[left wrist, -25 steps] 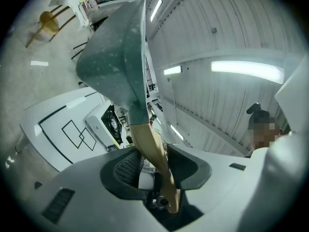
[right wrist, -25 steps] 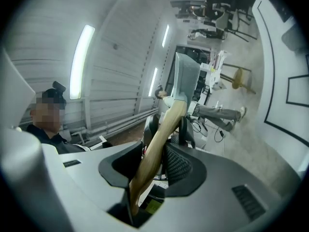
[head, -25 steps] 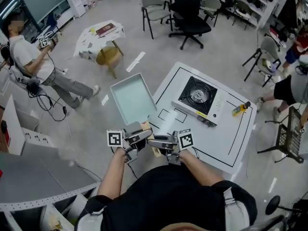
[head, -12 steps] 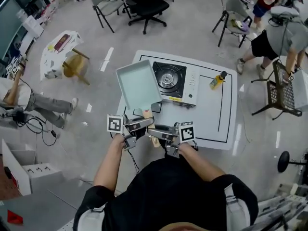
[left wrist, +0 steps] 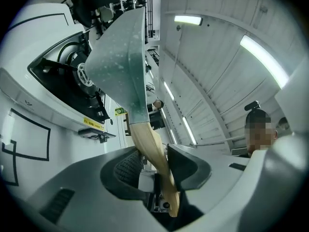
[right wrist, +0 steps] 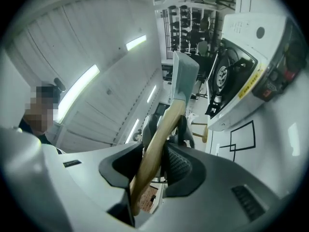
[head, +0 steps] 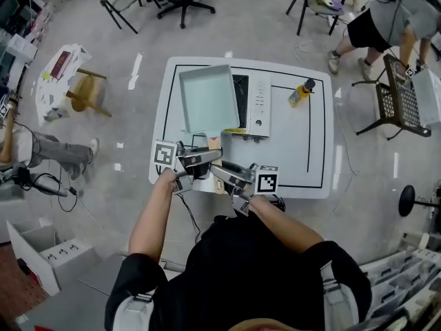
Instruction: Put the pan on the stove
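pan point(head: 209, 98), handle in both hand-held grippers point(head: 215, 156) point(head: 216, 170)

The handle point(left wrist: 150, 146) between my left tongs point(head: 212, 156) and right tongs point(head: 219, 172) is pale tan wood. The pan point(head: 208, 98) ahead of them is dull mint green, faintly speckled underneath. The stove point(head: 259, 106) beyond is white with a black burner top. Each tongs bears a black-and-white square marker point(head: 164, 153). The table point(head: 303, 158) beneath is white with thin black outlines.
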Action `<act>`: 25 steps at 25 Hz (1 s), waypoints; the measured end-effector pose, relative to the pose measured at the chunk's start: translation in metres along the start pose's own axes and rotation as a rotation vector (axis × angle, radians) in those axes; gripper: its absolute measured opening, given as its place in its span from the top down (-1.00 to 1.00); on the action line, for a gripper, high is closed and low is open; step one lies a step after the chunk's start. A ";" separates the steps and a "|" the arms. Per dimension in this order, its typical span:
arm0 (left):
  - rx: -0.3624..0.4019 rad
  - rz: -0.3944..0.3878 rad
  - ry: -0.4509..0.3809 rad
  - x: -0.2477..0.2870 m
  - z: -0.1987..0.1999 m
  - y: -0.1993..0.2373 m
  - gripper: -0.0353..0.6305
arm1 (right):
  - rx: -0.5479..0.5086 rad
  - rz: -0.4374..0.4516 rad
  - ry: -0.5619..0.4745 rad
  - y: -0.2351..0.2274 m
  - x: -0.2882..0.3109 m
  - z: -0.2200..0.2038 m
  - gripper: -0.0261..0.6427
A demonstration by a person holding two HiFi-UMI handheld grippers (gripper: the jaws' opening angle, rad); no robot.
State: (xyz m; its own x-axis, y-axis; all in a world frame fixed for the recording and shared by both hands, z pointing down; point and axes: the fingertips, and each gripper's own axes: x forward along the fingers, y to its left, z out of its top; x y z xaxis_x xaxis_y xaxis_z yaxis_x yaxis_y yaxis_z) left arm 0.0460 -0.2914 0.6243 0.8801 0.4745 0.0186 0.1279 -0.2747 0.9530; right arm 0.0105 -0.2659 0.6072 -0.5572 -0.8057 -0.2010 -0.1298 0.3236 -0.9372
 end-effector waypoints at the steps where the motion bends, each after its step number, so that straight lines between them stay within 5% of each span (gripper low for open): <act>1: -0.007 -0.003 0.006 0.003 0.002 0.005 0.38 | 0.006 -0.005 -0.020 -0.005 -0.001 0.003 0.49; 11: -0.112 0.005 0.018 0.014 0.020 0.067 0.38 | 0.083 -0.059 -0.149 -0.064 -0.003 0.026 0.50; 25: -0.193 -0.024 0.103 0.014 0.019 0.088 0.37 | 0.059 -0.083 -0.238 -0.080 0.007 0.033 0.50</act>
State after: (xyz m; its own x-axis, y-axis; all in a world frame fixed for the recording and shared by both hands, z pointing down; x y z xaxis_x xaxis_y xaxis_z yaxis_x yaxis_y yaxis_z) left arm 0.0780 -0.3251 0.7024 0.8254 0.5643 0.0163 0.0496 -0.1012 0.9936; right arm 0.0436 -0.3139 0.6715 -0.3373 -0.9244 -0.1778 -0.1149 0.2279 -0.9669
